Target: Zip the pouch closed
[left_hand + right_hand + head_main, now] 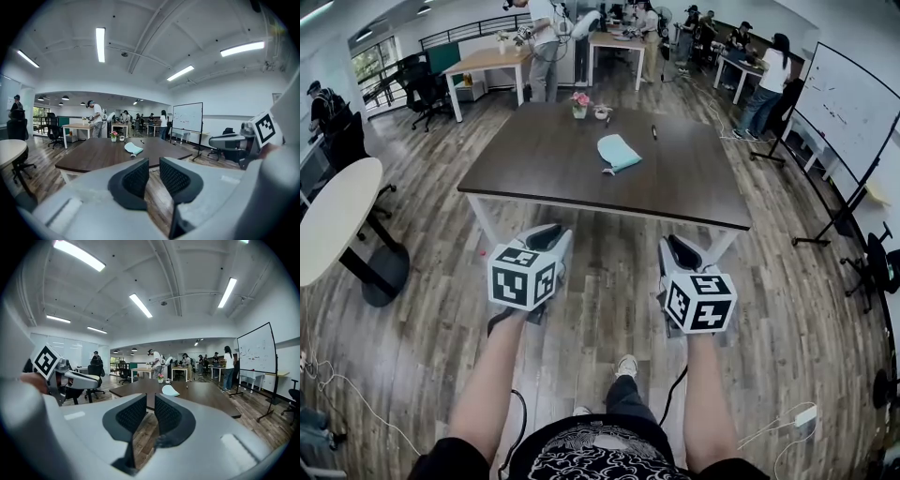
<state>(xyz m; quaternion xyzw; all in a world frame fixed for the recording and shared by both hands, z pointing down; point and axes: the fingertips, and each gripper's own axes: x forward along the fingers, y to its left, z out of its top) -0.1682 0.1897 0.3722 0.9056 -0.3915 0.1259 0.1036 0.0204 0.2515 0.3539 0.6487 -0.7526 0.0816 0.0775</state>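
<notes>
A light blue pouch (619,152) lies on the dark brown table (534,169), a little right of its middle; it also shows in the left gripper view as the pouch (133,149) and in the right gripper view as the pouch (169,390). Both grippers hover over the wooden floor short of the table's near edge, well away from the pouch. My left gripper (546,234) (153,166) has a clear gap between its black pads and holds nothing. My right gripper (680,248) (151,404) shows a narrower gap, also with nothing in it.
A small flower pot (580,103) and a dark pen (653,132) sit at the table's far side. A round white table (333,220) stands at the left, a whiteboard (848,108) on a stand at the right. Several people work at desks in the background.
</notes>
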